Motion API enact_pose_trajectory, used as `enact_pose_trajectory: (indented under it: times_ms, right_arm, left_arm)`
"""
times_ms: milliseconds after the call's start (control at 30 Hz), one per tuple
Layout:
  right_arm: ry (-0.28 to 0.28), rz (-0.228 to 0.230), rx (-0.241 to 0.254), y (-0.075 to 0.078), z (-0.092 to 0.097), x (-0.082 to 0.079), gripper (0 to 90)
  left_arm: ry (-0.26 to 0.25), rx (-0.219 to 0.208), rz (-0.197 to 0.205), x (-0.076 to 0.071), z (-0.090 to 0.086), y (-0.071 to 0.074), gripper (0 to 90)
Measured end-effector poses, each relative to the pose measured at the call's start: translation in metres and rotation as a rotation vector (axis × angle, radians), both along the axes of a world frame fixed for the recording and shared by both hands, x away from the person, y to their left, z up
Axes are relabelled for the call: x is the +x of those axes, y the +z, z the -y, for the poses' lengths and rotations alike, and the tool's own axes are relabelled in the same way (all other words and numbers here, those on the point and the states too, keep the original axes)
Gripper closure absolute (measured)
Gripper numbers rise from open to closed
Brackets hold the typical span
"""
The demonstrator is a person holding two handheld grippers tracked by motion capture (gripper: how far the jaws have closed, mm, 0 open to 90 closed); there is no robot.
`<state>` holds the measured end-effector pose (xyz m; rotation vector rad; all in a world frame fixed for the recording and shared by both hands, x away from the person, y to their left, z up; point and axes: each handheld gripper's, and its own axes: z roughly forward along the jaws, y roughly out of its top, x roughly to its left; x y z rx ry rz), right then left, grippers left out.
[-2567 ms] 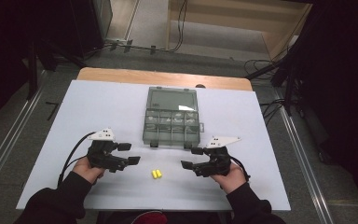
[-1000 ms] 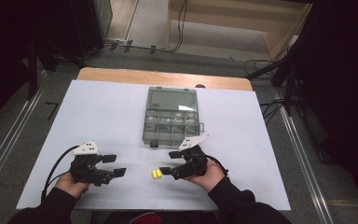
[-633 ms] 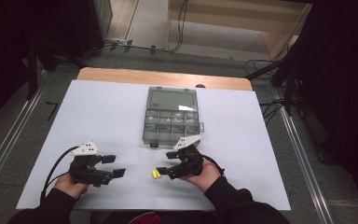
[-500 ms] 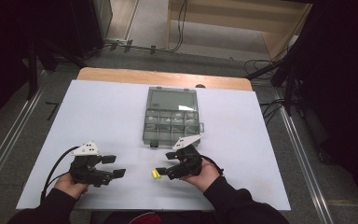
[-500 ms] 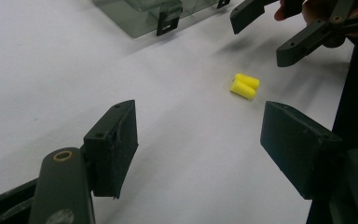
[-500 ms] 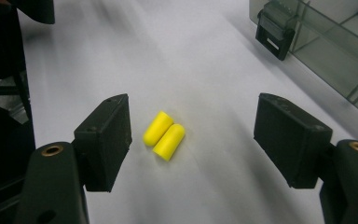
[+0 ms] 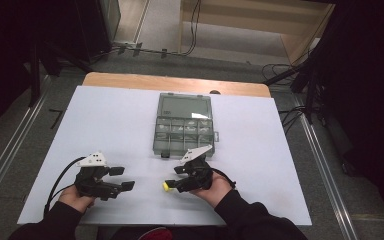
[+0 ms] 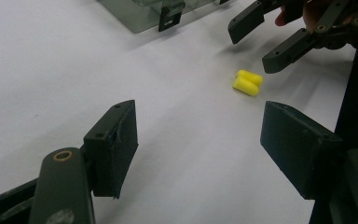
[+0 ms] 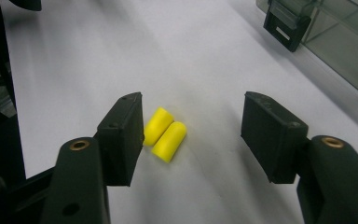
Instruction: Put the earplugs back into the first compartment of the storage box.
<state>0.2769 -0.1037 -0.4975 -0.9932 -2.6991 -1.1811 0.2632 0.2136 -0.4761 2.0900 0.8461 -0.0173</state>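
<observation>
item 1, right gripper (image 7: pixel 172 181): in my right hand, low over the white table (image 7: pixel 110 120) near its front edge. in its own view the jaws stand apart with a pair of yellow earplugs (image 9: pixel 164 133) between them; the jaws have just been closing in, and one plug lies right against the inner face of one pad while the other pad is still well clear. i count that as not yet clamped.

item 2, yellow earplugs: two short foam cylinders, lying side by side and touching each other, flat on the table. in the high view they show as one small yellow spot (image 7: pixel 166 186) at the tip of the right gripper. from the left gripper view they sit (image 8: pixel 247 82) just below the right gripper's jaws (image 8: pixel 270 35).

item 3, left gripper (image 7: pixel 120 178): in my left hand, resting at the front left of the table, well apart from the earplugs. jaws wide apart, bare table between them, nothing held. its black cable loops off toward the table's left front edge.

item 4, compartment box (image 7: pixel 185 125): clear grey plastic organiser, mid-table, beyond the right gripper. lid open and lying flat on the far side; divided compartments on the near side, with a latch (image 9: pixel 283 23) on its front edge. contents too small for me to tell.
</observation>
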Motion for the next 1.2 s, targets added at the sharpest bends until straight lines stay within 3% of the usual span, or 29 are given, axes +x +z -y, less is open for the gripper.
enact_pose_trajectory:
  times_ms: [200,500,700,1067,1200]
  right_arm:
    - [0.011,-0.015,-0.012,-0.0022,-0.0027,-0.0010,44.7]
    - [0.032,-0.044,-0.047,-0.0063,-0.0078,-0.0032,60.5]
    - [0.033,-0.076,-0.037,-0.0062,-0.0090,-0.0034,72.1]
    - [0.013,-0.141,-0.028,-0.0043,-0.0088,-0.0004,78.9]
    - [0.005,-0.137,-0.031,-0.0023,-0.0084,-0.0011,79.5]
  left_arm:
    - [-0.006,0.007,0.000,-0.0003,0.0007,-0.0001,27.4]
    - [0.000,-0.001,-0.002,0.0002,-0.0005,-0.0004,27.5]
    - [-0.003,0.006,-0.005,0.0004,-0.0002,-0.0005,27.5]
    - [-0.005,0.002,-0.004,0.0005,-0.0001,-0.0006,27.4]
    - [-0.003,-0.003,-0.002,0.0005,0.0002,-0.0007,27.4]
